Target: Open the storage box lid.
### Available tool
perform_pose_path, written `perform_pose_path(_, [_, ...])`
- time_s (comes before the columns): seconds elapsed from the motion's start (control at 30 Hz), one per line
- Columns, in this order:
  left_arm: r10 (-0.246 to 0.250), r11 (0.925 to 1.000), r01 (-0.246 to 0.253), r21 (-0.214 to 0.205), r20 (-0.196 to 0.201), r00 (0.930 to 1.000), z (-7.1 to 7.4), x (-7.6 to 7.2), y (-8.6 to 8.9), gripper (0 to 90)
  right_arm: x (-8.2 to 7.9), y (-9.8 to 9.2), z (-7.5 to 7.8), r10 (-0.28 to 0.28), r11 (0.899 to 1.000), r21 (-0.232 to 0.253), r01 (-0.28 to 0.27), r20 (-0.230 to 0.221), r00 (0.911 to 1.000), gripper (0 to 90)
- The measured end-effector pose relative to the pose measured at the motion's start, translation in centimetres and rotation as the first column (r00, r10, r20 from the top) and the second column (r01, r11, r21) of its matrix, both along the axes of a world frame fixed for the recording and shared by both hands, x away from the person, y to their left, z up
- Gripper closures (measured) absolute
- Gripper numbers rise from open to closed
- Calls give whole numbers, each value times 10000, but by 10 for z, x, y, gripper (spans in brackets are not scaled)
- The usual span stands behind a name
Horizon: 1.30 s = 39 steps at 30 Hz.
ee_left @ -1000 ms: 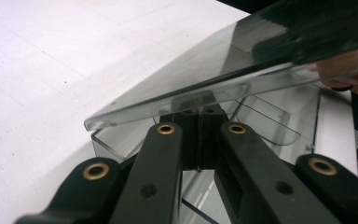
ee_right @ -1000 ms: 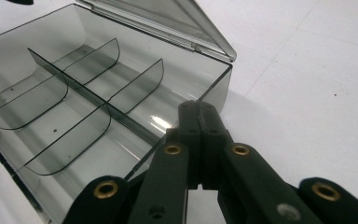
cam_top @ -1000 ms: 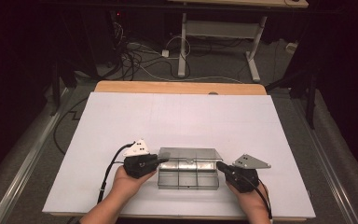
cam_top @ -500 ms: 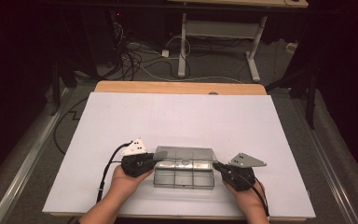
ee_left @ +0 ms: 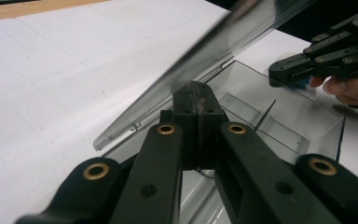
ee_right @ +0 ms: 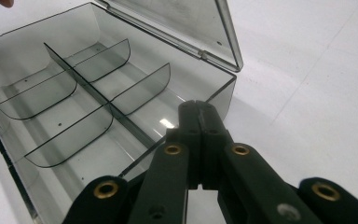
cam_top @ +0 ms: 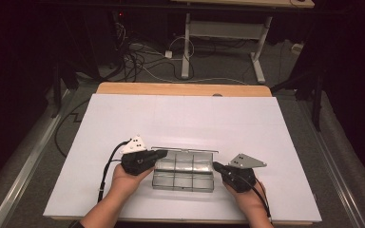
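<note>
Box (cam_top: 184,171), clear plastic with inner dividers, lies in the lower centre of the high view on the white table (cam_top: 185,118), its lid (cam_top: 184,151) raised along the far edge. In the high view the left gripper (cam_top: 160,154) sits at the box's left end, lower left of centre, and the right gripper (cam_top: 217,166) at its right end, lower right of centre; a hand (cam_top: 123,178) comes up from the bottom edge behind the left one and another hand (cam_top: 248,197) behind the right one. Left gripper view: the box (ee_left: 279,116) fills the centre and right of the frame, the tilted lid (ee_left: 200,60) crosses diagonally from lower left to upper right, and the left gripper (ee_left: 198,95) has its jaws pressed together with nothing between them, the tips just under the lid's edge; whether they touch it cannot be told. The right gripper (ee_left: 279,72) appears at the upper right of that frame, at the box's far wall. Right gripper view: the box (ee_right: 98,93) occupies the left and centre, showing one long divider crossed by curved short ones, the lid (ee_right: 186,23) standing open at the top; the right gripper (ee_right: 199,109), jaws pressed together on nothing, lies against the near end wall at lower centre.
</note>
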<state>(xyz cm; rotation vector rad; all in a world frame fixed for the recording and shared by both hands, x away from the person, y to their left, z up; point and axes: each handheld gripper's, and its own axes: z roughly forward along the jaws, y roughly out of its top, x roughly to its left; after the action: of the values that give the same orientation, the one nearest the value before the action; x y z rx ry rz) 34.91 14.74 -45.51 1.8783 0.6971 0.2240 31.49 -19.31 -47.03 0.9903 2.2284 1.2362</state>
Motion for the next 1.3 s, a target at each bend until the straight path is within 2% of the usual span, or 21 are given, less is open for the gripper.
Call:
perform_pose_path(0.13, [35,10000,-35,-23,40,10000,1,3,0,877,1,0,4,-80,9999,63,79,149,9999,900])
perform_pose_path(0.37, [82,10000,-82,-2,36,10000,0,5,2,877,7,-9,15,-627,9975,370,609,490,9968,900])
perform_pose_path(0.67, [190,9998,-190,-11,-54,9998,-3,11,3,877,30,-8,28,-914,9947,539,873,791,9927,900])
perform_pose_path(0.97, [304,9995,-304,47,-146,9994,-6,16,4,877,54,2,40,-712,9942,880,621,1052,9919,900])
perform_pose_path(1.07, [325,9995,-324,45,-161,9993,-7,17,4,877,62,5,41,-657,9934,1005,556,1004,9928,900])
perform_pose_path(1.3, [421,9991,-420,45,-226,9989,-9,21,4,877,65,8,39,-479,9912,1277,343,1047,9934,900])
